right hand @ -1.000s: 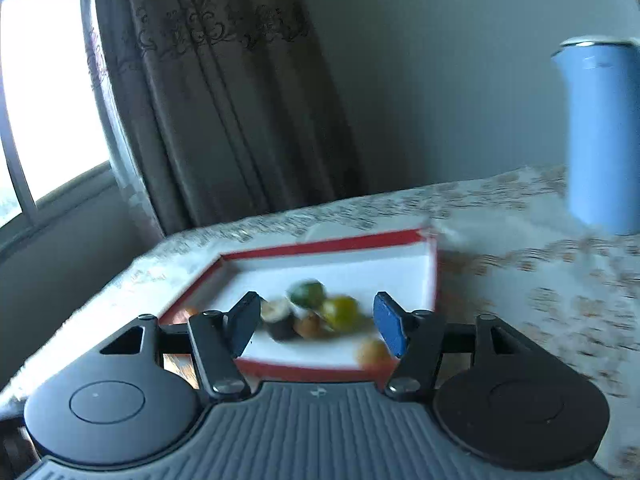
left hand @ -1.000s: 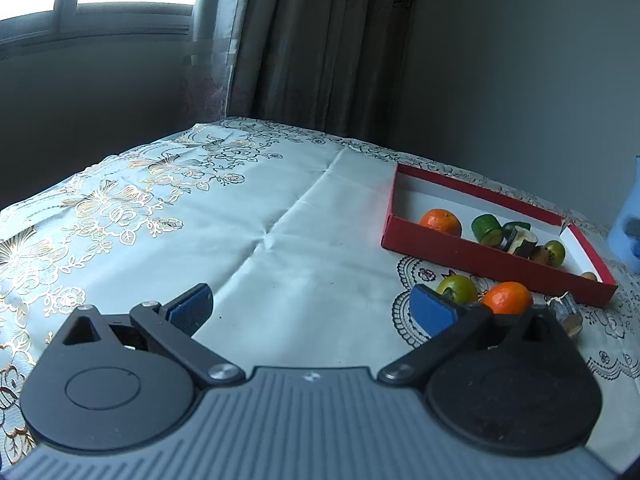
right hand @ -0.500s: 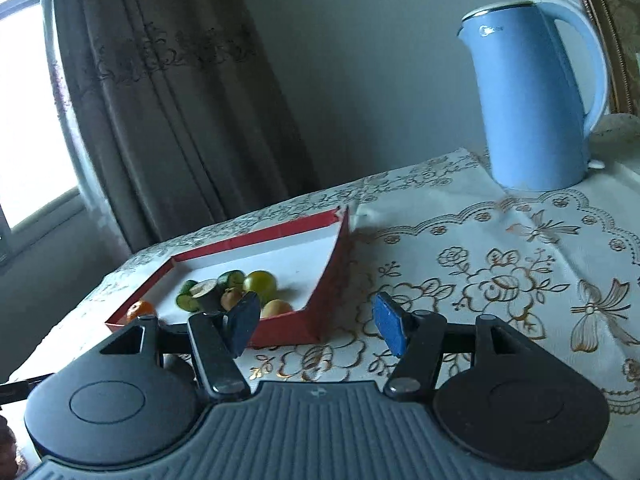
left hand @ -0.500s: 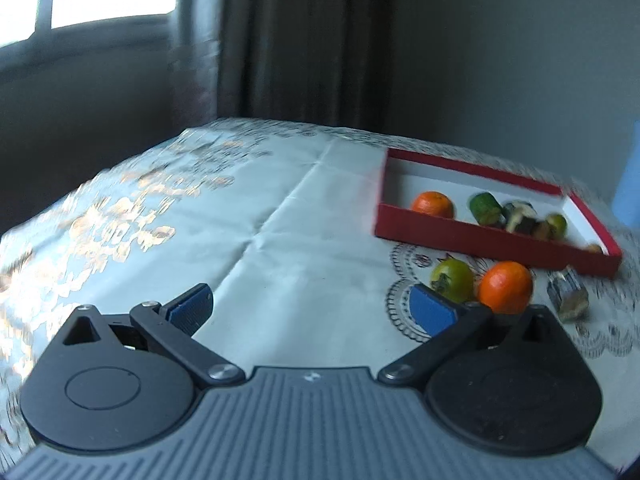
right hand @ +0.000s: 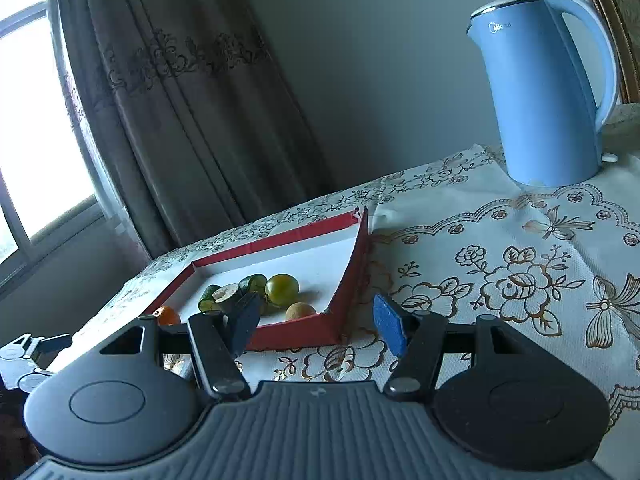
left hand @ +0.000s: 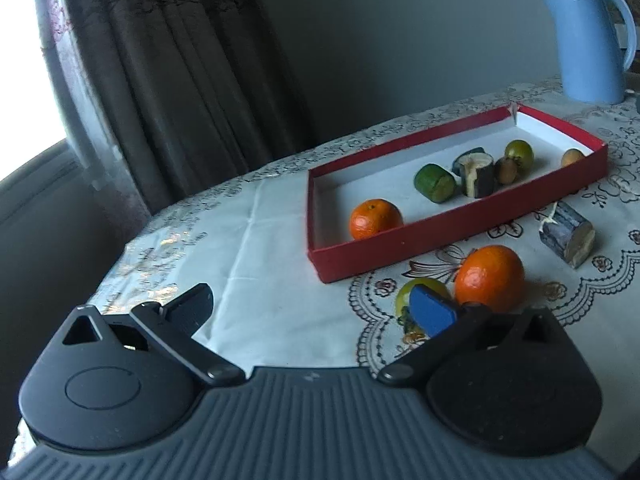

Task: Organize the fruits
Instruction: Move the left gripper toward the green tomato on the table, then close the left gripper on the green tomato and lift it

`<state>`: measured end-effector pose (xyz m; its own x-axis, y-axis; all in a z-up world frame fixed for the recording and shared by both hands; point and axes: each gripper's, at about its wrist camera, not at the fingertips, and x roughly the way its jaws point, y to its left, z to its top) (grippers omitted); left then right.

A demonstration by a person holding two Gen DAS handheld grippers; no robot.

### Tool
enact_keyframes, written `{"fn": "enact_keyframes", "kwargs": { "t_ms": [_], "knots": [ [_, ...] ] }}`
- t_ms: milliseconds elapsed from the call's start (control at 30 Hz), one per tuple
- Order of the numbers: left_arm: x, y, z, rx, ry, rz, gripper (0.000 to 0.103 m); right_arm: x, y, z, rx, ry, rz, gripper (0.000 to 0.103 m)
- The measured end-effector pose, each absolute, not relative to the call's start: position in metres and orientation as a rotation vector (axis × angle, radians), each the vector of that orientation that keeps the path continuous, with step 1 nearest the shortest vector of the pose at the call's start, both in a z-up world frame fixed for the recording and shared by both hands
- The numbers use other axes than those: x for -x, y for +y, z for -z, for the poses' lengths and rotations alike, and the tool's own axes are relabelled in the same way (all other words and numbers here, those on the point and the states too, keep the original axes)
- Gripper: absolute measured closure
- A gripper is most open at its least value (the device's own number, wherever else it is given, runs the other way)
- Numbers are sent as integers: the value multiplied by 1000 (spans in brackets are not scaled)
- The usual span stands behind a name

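Note:
A red tray (left hand: pixel 456 227) with a white floor holds an orange (left hand: pixel 375 218), a green piece (left hand: pixel 434 182), a dark cut piece (left hand: pixel 478 169), a green fruit (left hand: pixel 519 153) and small brown fruits. Outside it on the cloth lie a second orange (left hand: pixel 489 277), a green fruit (left hand: pixel 420 291) partly behind my fingertip, and a bluish cut piece (left hand: pixel 567 235). My left gripper (left hand: pixel 312 309) is open and empty, just in front of these. My right gripper (right hand: pixel 314 322) is open and empty near the tray's (right hand: pixel 304 330) corner.
A blue electric kettle (right hand: pixel 546 92) stands at the back right of the table, also seen in the left wrist view (left hand: pixel 588 40). Dark curtains (left hand: pixel 180 60) and a window lie beyond the far table edge. The floral tablecloth (right hand: pixel 520 280) covers the table.
My left gripper has swung right, bringing the tray and loose fruits closer and the kettle into view. My right gripper has drifted slightly; its view is much the same. Both jaws stay open.

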<state>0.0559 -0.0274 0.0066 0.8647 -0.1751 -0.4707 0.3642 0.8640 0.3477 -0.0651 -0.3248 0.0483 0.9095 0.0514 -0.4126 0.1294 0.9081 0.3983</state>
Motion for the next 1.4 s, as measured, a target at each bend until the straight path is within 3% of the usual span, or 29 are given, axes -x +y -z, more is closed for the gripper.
{"fn": "enact_keyframes", "kwargs": {
  "t_ms": [367, 1100, 1400],
  "knots": [
    [-52, -46, -1, -465, 410, 362, 0, 63, -324, -47, -437, 450, 28, 41],
    [-74, -21, 0, -231, 529, 396, 0, 62, -323, -45, -440, 460, 25, 39],
    [-64, -45, 11, -406, 540, 423, 0, 62, -323, -44, -440, 466, 24, 37]
  ]
}}
